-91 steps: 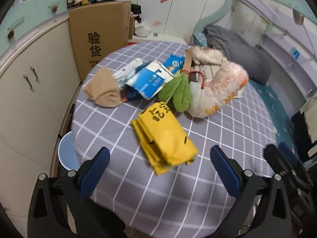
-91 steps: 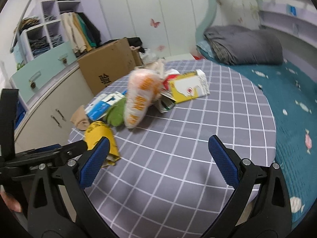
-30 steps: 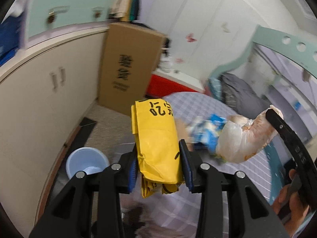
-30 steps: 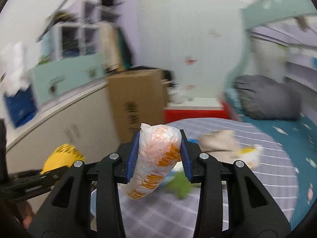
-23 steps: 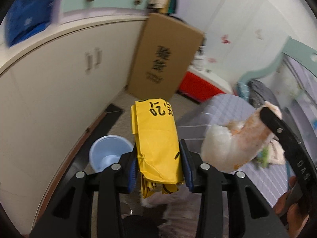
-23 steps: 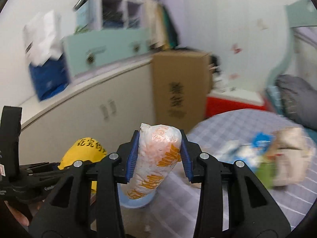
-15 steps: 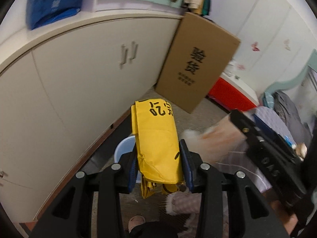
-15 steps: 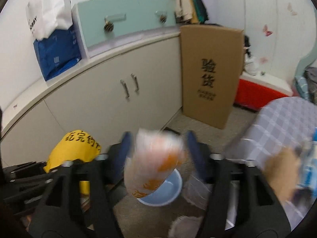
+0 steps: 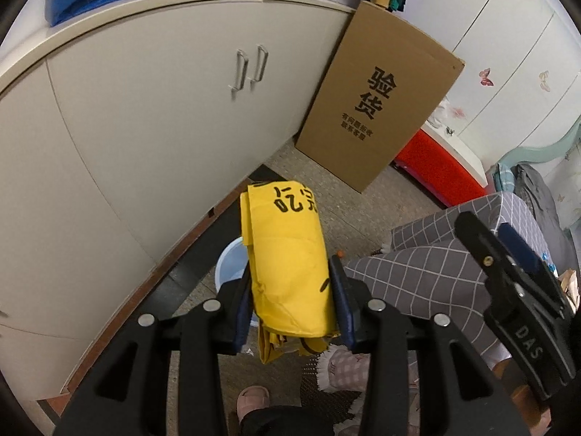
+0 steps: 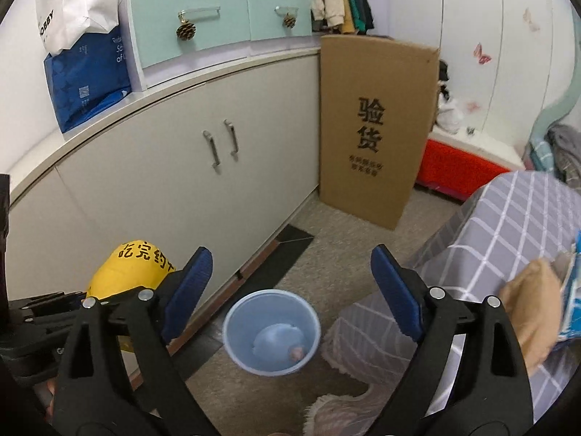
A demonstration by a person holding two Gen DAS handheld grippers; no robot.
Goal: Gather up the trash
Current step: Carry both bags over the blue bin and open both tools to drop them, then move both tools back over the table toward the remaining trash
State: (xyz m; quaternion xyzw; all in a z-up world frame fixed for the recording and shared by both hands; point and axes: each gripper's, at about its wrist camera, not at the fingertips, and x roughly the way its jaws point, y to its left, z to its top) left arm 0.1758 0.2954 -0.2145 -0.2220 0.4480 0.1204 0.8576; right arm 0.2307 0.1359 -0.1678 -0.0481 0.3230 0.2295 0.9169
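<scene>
My left gripper point(image 9: 290, 283) is shut on a folded yellow bag point(image 9: 287, 250) with black characters, which stands up between the pads. Behind the bag, a light blue bin point(image 9: 228, 265) on the floor is mostly hidden. In the right wrist view the bin point(image 10: 232, 330) stands just below and ahead of my right gripper point(image 10: 290, 254). That gripper's jaws are opening wide and hold nothing. Only a small pinkish bit point(image 10: 296, 352) shows at the bin's bottom. The yellow bag point(image 10: 127, 269) also shows at lower left. One right finger point(image 9: 483, 250) reaches in from the right.
A white cabinet point(image 10: 181, 189) runs along the left, close to the bin. A tall cardboard box point(image 10: 374, 138) leans at its end, beside a red crate point(image 10: 461, 167). The table's grey checked cloth point(image 10: 508, 225) hangs on the right, bearing a tan item point(image 10: 533, 290). A slippered foot point(image 9: 254, 399) is below.
Both grippers swung from the table down toward the bin by the cabinet. The right gripper opened and the orange-and-white bag left it. The left still grips the yellow bag.
</scene>
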